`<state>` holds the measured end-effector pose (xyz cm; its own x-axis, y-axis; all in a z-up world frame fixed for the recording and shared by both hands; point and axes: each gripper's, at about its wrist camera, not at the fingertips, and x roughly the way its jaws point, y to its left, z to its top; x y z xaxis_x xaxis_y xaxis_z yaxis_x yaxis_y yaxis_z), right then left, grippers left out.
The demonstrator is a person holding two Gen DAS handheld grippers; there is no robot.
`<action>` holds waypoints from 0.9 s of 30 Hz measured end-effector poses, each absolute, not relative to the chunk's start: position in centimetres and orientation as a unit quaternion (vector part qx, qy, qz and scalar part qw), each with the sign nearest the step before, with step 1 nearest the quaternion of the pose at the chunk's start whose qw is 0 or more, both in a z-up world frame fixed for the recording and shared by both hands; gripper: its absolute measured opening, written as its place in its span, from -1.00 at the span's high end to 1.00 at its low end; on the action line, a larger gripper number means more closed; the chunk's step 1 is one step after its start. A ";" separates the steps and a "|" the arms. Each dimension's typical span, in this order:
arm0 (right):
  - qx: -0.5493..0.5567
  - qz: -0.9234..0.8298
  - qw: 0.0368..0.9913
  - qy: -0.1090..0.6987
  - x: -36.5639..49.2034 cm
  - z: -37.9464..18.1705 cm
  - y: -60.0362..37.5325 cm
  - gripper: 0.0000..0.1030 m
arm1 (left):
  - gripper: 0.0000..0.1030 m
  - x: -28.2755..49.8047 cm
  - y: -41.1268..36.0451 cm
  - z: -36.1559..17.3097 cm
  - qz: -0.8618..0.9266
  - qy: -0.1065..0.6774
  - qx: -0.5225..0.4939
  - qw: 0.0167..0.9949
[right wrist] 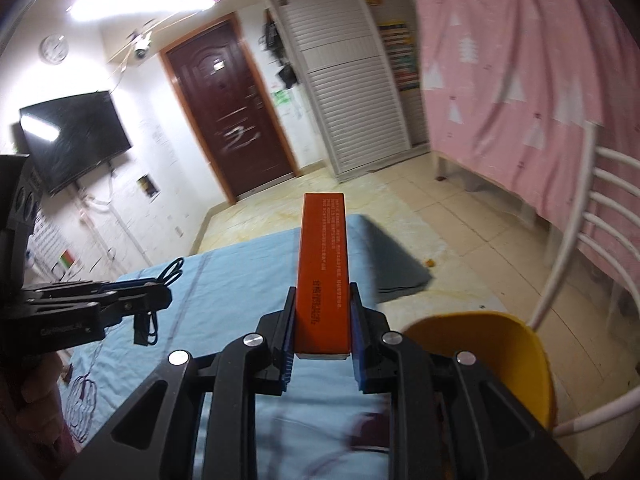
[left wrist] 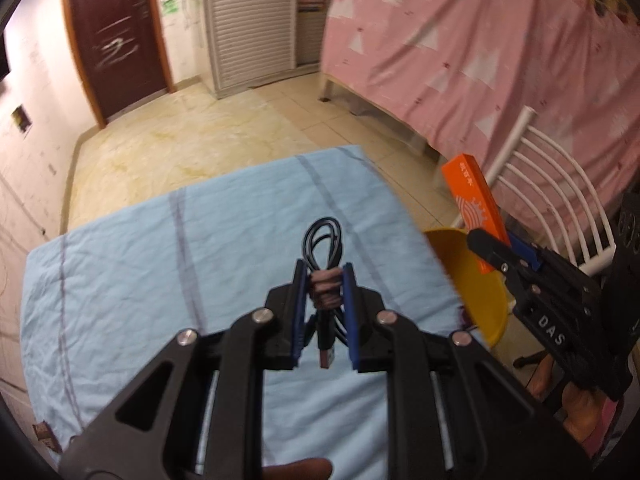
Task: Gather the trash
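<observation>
Both tongs are pinching something above a table covered with a light blue cloth (left wrist: 128,264). The left gripper (left wrist: 323,280) is pressing its two blue pads (left wrist: 347,304) against a coiled black cable (left wrist: 323,248). The cable is tied in the middle with a brownish band, its loop is sticking out past the fingertips, and its plug end is hanging down between the fingers. In the right wrist view this gripper (right wrist: 136,292) is showing at the left side, and the cable (right wrist: 170,276) is hanging from it above the cloth (right wrist: 224,280).

The right gripper (right wrist: 323,300) is holding a long orange box (right wrist: 323,264) between its pads, which are squeezing the box on its two long sides. The box is pointing forward, away from the camera, and its near end is sitting between the fingers. Small printed text is running along its top face, too small to read. In the left wrist view the same gripper (left wrist: 516,256) is coming in from the right, and the orange box (left wrist: 472,204) is standing tilted just above a yellow bowl (left wrist: 476,292). The bowl (right wrist: 504,356) is sitting beside the right edge of the table, near a white chair (right wrist: 592,232); whether it is resting on the chair seat I cannot tell.

Behind the table a pale tiled floor (left wrist: 200,132) is showing, with a dark red door (right wrist: 232,120), a white wardrobe (right wrist: 348,92) and a pink curtain (left wrist: 460,40).
</observation>
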<state>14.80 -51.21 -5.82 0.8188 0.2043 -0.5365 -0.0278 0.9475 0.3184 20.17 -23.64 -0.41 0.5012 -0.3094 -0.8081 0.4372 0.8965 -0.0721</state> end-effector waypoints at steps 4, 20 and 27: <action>0.158 0.032 0.944 0.287 13.8 -5.9 -55.1 0.68 | 0.70 19.5 -27.5 -1.0 -0.237 0.454 0.091 0.854; 0.210 -0.003 0.927 0.311 13.8 -9.1 -61.8 0.60 | 0.62 17.7 -37.5 -2.3 -0.337 0.455 0.072 0.821; 0.227 -0.006 0.923 0.311 13.8 -10.0 -62.2 -0.31 | 0.15 17.8 -37.1 -3.3 -0.334 0.468 0.069 0.815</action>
<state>13.76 -62.19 -9.97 0.8069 0.1310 -0.5759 0.1516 0.8965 0.4163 17.82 -37.14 -3.34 0.3394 -0.4804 -0.8087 0.6095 0.7672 -0.1999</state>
